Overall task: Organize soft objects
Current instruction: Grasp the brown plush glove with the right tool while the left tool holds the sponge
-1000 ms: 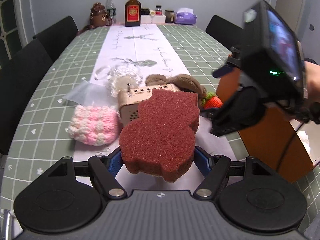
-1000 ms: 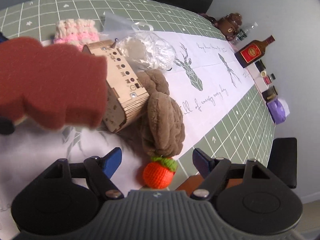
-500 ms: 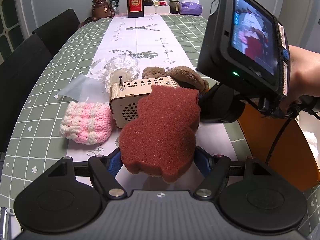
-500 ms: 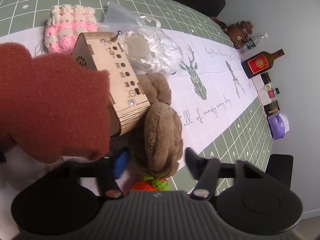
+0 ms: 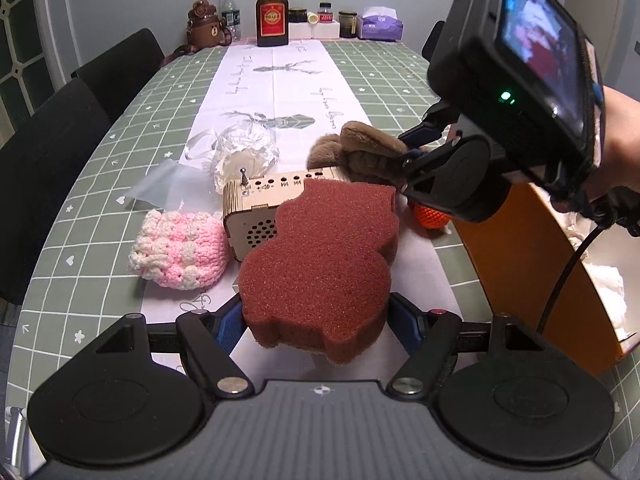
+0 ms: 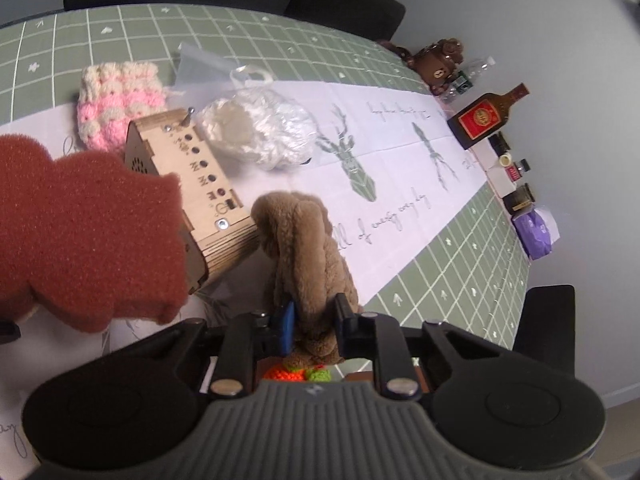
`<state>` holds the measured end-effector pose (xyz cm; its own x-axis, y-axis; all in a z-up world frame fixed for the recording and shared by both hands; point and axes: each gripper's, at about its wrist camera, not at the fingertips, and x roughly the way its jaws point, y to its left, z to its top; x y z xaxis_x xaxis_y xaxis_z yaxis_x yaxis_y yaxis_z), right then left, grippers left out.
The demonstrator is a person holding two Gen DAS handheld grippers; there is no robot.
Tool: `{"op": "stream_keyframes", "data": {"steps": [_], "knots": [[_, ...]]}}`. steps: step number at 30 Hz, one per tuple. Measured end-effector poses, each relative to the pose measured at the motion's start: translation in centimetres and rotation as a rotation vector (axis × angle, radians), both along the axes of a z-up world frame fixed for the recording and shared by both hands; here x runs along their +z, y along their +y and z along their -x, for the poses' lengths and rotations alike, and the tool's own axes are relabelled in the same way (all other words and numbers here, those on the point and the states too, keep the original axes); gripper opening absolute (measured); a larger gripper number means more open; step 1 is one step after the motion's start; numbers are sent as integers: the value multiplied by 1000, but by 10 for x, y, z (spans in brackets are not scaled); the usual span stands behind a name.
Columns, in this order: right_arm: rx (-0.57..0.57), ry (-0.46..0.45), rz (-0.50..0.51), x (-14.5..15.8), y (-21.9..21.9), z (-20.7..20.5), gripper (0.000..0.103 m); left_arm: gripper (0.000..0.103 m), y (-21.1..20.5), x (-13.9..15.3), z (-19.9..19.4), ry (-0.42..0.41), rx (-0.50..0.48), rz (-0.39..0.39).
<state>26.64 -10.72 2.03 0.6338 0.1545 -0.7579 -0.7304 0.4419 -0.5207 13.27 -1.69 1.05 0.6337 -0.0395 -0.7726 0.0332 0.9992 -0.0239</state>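
My left gripper (image 5: 318, 320) is shut on a dark red sponge (image 5: 320, 264) and holds it above the table runner; the sponge also shows at the left of the right wrist view (image 6: 80, 236). My right gripper (image 6: 314, 320) is shut on a brown plush toy (image 6: 304, 248), which lies beside a wooden box (image 6: 188, 192). In the left wrist view the right gripper (image 5: 416, 152) pinches the plush toy (image 5: 360, 148) behind the box (image 5: 264, 204). A pink and white crochet piece (image 5: 180, 252) lies left of the box. An orange crochet fruit (image 5: 430, 216) lies under the right gripper.
An orange bin (image 5: 536, 264) stands at the right table edge with white cloth inside. A clear plastic bag with white filling (image 5: 244, 152) lies behind the box. Bottles, jars, a bear figure (image 5: 204, 28) and a tissue pack (image 5: 380, 26) stand at the far end. Black chairs (image 5: 60, 128) line the left.
My right gripper has moved onto the brown plush toy and closed on it. The left gripper keeps holding the sponge, nearly still.
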Motion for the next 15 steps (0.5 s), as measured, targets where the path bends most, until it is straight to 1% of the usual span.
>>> {"op": "stream_keyframes", "data": {"steps": [9, 15], "knots": [[-40, -70, -95, 50, -24, 24, 16, 85, -10, 28, 14, -81, -13, -30], [-69, -149, -152, 88, -45, 43, 15, 85, -17, 49, 15, -140, -31, -53]]}}
